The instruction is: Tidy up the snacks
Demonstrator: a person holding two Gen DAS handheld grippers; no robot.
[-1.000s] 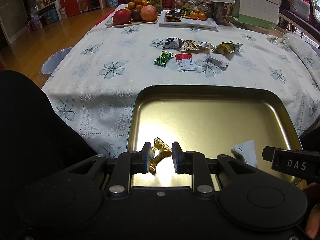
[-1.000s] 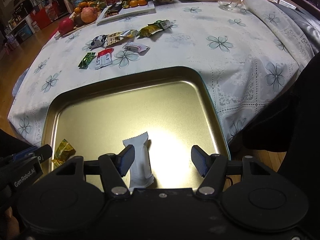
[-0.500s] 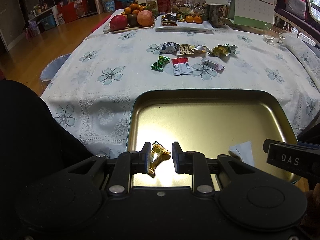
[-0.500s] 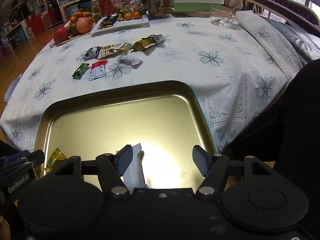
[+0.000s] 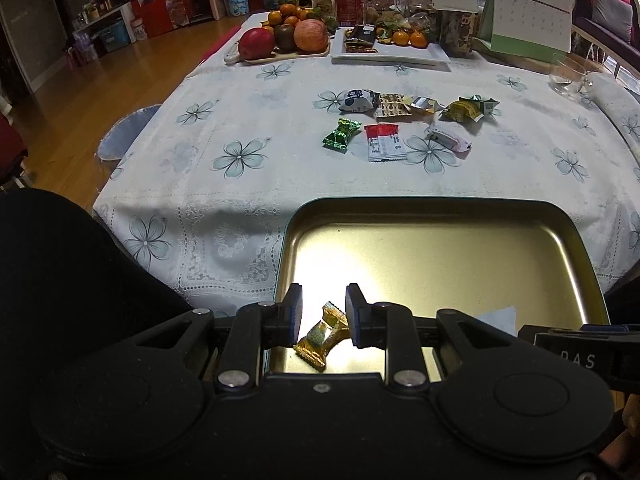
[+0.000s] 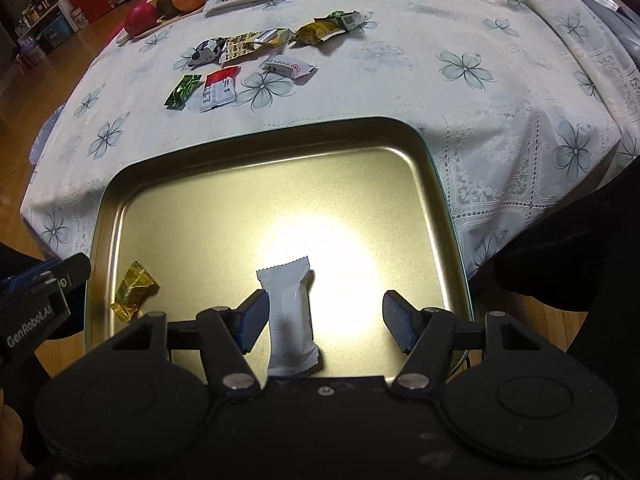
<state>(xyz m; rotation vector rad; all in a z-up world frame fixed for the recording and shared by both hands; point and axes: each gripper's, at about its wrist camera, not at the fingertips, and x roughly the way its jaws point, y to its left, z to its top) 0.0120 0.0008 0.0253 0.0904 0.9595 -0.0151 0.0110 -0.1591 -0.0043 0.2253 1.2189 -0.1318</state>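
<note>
A gold metal tray (image 5: 440, 216) (image 6: 436, 184) lies at the table's near edge. A gold-wrapped candy (image 5: 322, 334) (image 6: 134, 290) lies in its near left corner, below my left gripper (image 5: 323, 314), whose jaws stand slightly apart on either side of it without touching. A white snack bar (image 6: 290, 314) (image 5: 496, 316) lies in the tray, just right of the left finger of my right gripper (image 6: 326, 320), which is wide open. Several wrapped snacks lie farther out: a green candy (image 5: 340, 134) (image 6: 183, 90), a red-and-white packet (image 5: 384, 142) (image 6: 219, 88) and others.
A fruit board (image 5: 280, 38) and a white plate (image 5: 390, 50) with tangerines stand at the far side, with jars, a tissue box and a calendar (image 5: 526, 20). A glass cup (image 5: 568, 76) is at far right. The floral cloth (image 5: 240, 156) drops off on the left.
Both grippers have lifted and pulled back a little from the tray. The gold candy and the white bar lie where they were; the jaws have not changed.
</note>
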